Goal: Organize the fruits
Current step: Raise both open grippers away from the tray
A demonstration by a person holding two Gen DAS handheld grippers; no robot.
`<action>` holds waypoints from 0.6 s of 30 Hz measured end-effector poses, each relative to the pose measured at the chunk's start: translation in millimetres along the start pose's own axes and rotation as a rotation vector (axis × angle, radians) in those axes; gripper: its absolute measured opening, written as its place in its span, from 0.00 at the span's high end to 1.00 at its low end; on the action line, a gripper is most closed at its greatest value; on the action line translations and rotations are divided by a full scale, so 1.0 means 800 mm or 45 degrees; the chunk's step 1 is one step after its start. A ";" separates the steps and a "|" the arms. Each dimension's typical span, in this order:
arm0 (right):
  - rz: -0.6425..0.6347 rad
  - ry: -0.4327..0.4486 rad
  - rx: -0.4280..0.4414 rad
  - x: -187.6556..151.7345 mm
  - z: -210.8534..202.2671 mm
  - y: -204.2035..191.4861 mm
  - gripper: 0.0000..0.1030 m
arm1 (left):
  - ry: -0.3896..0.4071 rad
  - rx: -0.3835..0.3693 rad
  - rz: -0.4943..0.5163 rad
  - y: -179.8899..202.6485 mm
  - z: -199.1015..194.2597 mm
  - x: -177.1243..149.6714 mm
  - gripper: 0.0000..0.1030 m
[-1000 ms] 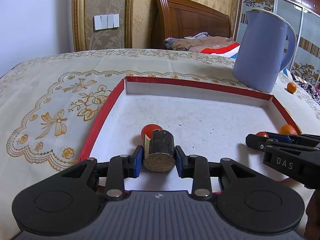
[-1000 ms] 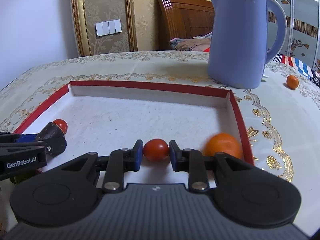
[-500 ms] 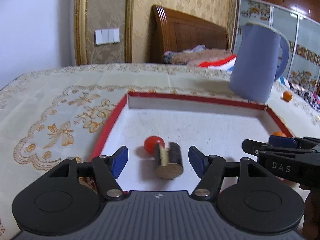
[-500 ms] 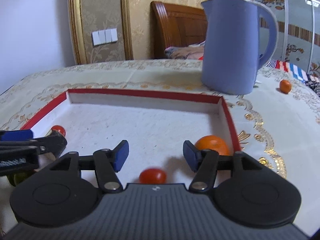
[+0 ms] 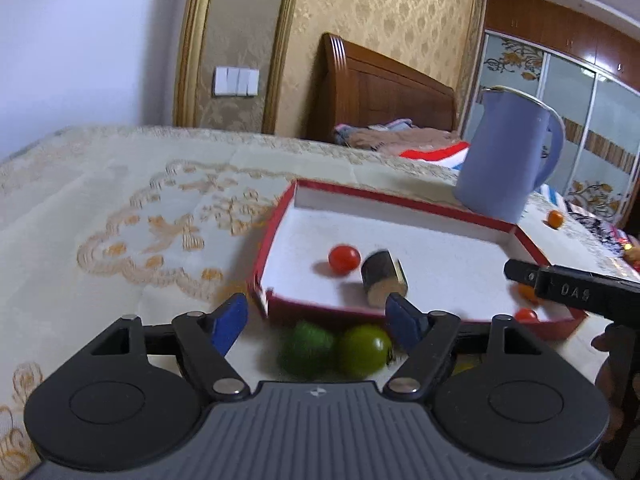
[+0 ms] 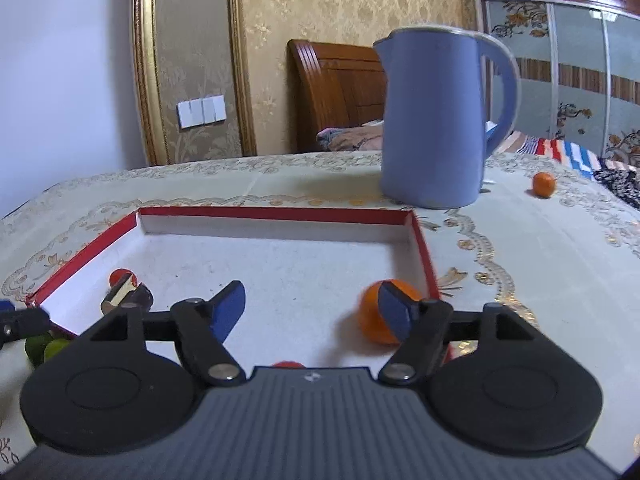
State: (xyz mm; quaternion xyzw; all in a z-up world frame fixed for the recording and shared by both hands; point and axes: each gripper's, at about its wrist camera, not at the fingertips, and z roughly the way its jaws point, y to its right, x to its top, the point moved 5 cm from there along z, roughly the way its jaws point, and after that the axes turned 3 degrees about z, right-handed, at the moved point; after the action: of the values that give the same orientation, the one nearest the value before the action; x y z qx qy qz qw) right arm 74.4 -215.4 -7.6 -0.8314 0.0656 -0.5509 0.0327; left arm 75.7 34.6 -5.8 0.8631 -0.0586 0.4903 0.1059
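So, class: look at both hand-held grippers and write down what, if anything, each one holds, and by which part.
Nothing is held. The left hand-held gripper and right hand-held gripper both have empty jaws, opening.

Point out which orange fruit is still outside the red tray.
The small orange on the tablecloth right of the blue kettle. The larger orange lies inside the red tray, near its right wall.

A gold-patterned wallpaper (image 5: 392, 28) is framed by gilded mouldings (image 5: 192, 52), and a white switch panel (image 6: 202, 111) is mounted between them beside a plain pale wall (image 5: 80, 48). A carved wooden headboard (image 5: 384, 92) is seen behind the embroidered cream tablecloth (image 5: 120, 200), and sliding wardrobe doors (image 6: 576, 80) with floral panels are set at the right.
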 end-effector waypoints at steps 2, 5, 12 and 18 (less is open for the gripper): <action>0.044 0.005 0.008 -0.002 -0.013 0.009 0.30 | -0.016 0.000 0.001 -0.003 -0.002 -0.005 0.26; 0.122 -0.020 0.034 -0.013 -0.035 0.025 0.30 | -0.048 0.009 0.048 -0.001 -0.002 -0.013 0.26; 0.095 -0.006 0.043 -0.040 -0.091 0.035 0.28 | -0.062 -0.038 0.124 0.007 -0.011 -0.026 0.26; 0.019 -0.050 0.106 -0.060 -0.127 0.024 0.28 | -0.057 -0.025 0.163 0.008 -0.021 -0.040 0.26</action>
State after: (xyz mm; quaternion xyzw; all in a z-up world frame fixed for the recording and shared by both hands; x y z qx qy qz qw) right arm -39.1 -225.6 -13.9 -0.8394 0.0481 -0.5365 0.0726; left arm 43.8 32.3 -24.1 0.8673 -0.1210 0.4761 0.0813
